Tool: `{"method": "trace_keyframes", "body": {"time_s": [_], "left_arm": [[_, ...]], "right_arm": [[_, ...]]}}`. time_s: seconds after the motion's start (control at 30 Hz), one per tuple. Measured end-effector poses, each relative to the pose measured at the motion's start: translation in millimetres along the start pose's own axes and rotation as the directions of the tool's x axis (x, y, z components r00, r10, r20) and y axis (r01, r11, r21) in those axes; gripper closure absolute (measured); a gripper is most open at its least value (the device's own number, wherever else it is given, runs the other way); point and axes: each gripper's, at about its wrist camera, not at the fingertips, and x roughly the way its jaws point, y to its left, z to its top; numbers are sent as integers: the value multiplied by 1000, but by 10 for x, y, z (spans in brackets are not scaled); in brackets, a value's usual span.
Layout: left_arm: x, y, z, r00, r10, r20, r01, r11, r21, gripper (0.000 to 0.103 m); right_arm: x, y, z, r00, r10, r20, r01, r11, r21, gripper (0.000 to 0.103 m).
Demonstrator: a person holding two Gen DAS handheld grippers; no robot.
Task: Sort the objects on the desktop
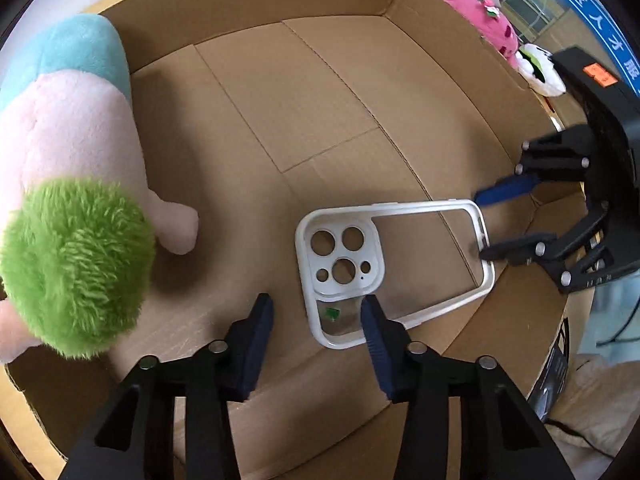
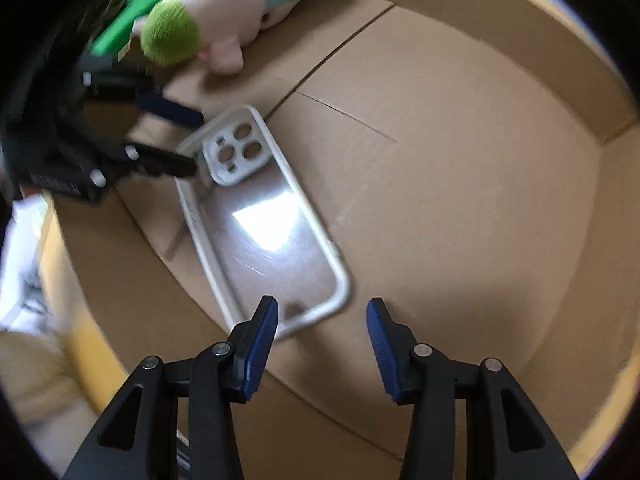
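A clear phone case with a white rim [image 1: 394, 268] lies flat on the floor of a cardboard box [image 1: 288, 112]; it also shows in the right wrist view [image 2: 264, 224]. My left gripper [image 1: 318, 308] is open, just above the case's camera end, its right finger over the rim. My right gripper [image 2: 322, 312] is open at the case's other end; in the left wrist view it [image 1: 482, 224] reaches in from the right. A plush toy with green hair [image 1: 72, 184] lies in the box at left and shows in the right wrist view [image 2: 216, 8].
Beyond the box's far right wall lie a pink plush [image 1: 488, 20] and a white plush [image 1: 540, 68]. The box walls [image 2: 520, 40] stand around both grippers. White bags [image 1: 592, 400] lie outside the box at lower right.
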Motion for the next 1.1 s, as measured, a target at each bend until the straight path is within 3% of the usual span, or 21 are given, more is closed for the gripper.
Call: {"method": "trace_keyframes", "body": {"time_s": [0.03, 0.07, 0.1, 0.17, 0.37, 0.43, 0.67, 0.83, 1.0, 1.1], "left_arm": [[-1, 8, -13, 1000, 0, 1, 0, 1000, -8, 84], [8, 18, -33, 1000, -15, -3, 15, 1000, -21, 94], [18, 21, -59, 999, -33, -3, 33, 999, -34, 96], [5, -30, -76, 1000, -16, 7, 17, 999, -30, 97], [-108, -107, -143, 998, 25, 55, -23, 999, -34, 98], [-243, -97, -146, 995, 18, 96, -14, 999, -42, 98], [-725, 22, 31, 972, 21, 236, 3, 995, -100, 98], [-854, 231, 261, 957, 23, 288, 26, 986, -166, 98], [-822, 329, 677, 952, 44, 304, 29, 972, -232, 98], [-739, 421, 931, 955, 67, 288, 13, 963, -268, 98]], "right_arm": [[17, 21, -8, 1000, -11, 4, 11, 1000, 1, 57], [19, 62, -19, 999, -32, 12, 32, 999, -13, 58], [24, 87, -32, 999, -48, 15, 49, 999, -21, 60], [20, 133, -87, 991, -127, 42, 128, 991, -36, 79], [-46, 220, -268, 972, -187, 139, 194, 980, -37, 87], [-161, 210, -302, 967, -181, 179, 188, 982, -24, 98], [-679, 113, -148, 933, -213, 289, 222, 975, 1, 97], [-900, -73, 29, 914, -227, 336, 237, 972, 13, 97], [-1160, -284, 488, 890, -274, 365, 291, 957, 10, 96], [-1079, -458, 932, 883, -299, 362, 318, 948, 7, 95]]}}
